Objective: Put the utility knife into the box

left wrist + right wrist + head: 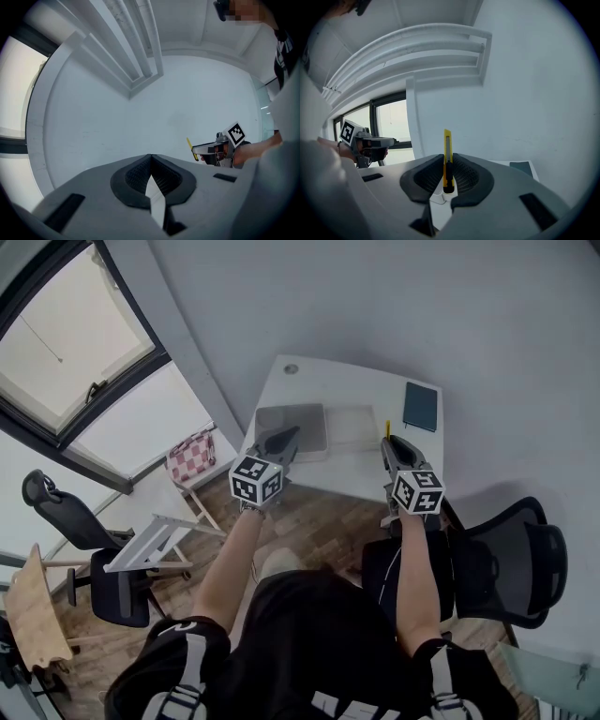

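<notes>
The utility knife stands upright between the jaws of the right gripper, its yellow end poking out beyond them. Those 2 jaws pinch its body. The left gripper has its jaws pressed together on nothing.

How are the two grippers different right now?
The right gripper pinches a yellow utility knife upright between its jaws. The left gripper holds nothing. The left gripper's jaws touch at the tips, while the knife holds the right gripper's jaws slightly apart. Both grippers are grey, and each carries a black-and-white marker cube.
</notes>
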`<state>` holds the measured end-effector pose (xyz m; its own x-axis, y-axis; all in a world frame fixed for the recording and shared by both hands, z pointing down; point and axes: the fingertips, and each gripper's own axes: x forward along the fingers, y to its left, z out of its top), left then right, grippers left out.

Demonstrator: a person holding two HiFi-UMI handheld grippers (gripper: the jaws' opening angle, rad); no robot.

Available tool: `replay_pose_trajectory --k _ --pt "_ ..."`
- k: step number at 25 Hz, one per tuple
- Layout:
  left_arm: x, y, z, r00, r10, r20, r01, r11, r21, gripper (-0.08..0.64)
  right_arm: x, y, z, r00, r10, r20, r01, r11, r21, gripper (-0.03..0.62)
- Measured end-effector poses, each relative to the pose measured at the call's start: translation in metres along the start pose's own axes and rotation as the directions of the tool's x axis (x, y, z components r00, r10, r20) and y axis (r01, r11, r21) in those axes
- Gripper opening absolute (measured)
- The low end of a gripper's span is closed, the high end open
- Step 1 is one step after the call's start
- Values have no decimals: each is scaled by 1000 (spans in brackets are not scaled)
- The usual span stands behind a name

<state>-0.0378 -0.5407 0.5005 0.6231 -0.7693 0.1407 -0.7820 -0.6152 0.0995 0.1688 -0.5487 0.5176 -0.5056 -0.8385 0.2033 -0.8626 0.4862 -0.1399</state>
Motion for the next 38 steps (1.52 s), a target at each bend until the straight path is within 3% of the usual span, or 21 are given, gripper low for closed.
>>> replay_pose_trajectory --k 12,28,38 --pt "47 9 3 999 -41 -8 41 999 1 25 24 -24 4 1000 -15 -5 15 1000 5 72" --pt "131 73 5 994 -99 -50 98 995 -14 25 106 -72 3 997 -66 -47 68 997 43 72" --pt "174 118 -14 984 -137 -113 133 990 -45 25 164 -90 -37 983 -83 -163 96 993 73 72"
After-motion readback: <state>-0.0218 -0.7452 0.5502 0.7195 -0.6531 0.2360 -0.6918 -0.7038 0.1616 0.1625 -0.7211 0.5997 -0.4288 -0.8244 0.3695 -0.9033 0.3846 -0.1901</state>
